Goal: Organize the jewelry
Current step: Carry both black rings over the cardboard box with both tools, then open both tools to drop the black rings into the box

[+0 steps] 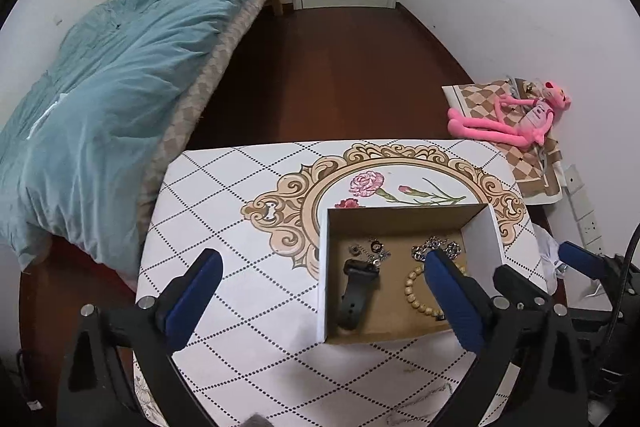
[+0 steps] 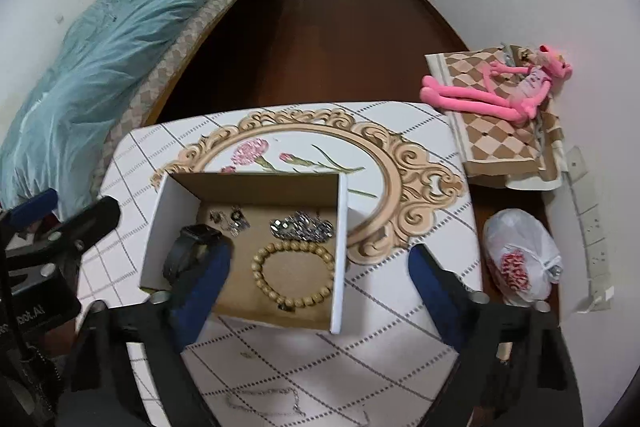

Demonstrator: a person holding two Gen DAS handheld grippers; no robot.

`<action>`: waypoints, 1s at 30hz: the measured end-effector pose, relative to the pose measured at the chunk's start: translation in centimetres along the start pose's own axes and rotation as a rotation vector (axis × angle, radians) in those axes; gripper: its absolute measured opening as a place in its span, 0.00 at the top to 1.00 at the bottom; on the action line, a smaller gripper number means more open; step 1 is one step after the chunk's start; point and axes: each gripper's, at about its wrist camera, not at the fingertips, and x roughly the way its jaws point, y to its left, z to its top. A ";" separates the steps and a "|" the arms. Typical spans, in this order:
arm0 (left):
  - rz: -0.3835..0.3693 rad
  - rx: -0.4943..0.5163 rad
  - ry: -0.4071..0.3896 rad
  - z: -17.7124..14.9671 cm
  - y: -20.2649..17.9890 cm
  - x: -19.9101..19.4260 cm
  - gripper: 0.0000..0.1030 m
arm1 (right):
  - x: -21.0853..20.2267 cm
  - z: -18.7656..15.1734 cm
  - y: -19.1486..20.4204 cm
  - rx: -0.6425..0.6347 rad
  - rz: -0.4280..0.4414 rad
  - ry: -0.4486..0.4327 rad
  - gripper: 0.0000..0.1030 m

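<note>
1. The cardboard box (image 2: 256, 195) sits on the counter (image 1: 224, 195), its open top facing up so pieces can be dropped in from above. In the right wrist view it fills the centre.
2. Inside, the jewelry lies apart rather than heaped, which I judge to be the sorting so far: the wooden bead bracelet (image 2: 294, 275) at 6 o'clock on the box floor, a silver chain bracelet (image 2: 302, 225) at 1 o'clock, small earrings or charms (image 2: 230, 219) at 11 o'clock, and a black watch (image 2: 188, 251) along the 9 o'clock wall.
3. A thin chain necklace (image 2: 264, 401) lies outside the box on the counter, at 6 o'clock in the right wrist view, near the counter's near edge. It looks like the piece yet to be stowed.
4. The left gripper (image 1: 320, 299) hangs above the counter with jaws spread wide and nothing between them; the box lies at 3 o'clock of its centre.
5. The right gripper (image 2: 320, 283) is likewise released, jaws wide and straddling the box's near right corner, holding nothing.
6. Both being free, either can go for the necklace; its thin, slack links will likely be awkward to pinch off the flat surface.
</note>
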 end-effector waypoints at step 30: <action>0.038 -0.032 -0.174 -6.7 0.5 -13.4 0.00 | -16.5 -7.2 0.5 0.038 -0.139 -0.256 0.03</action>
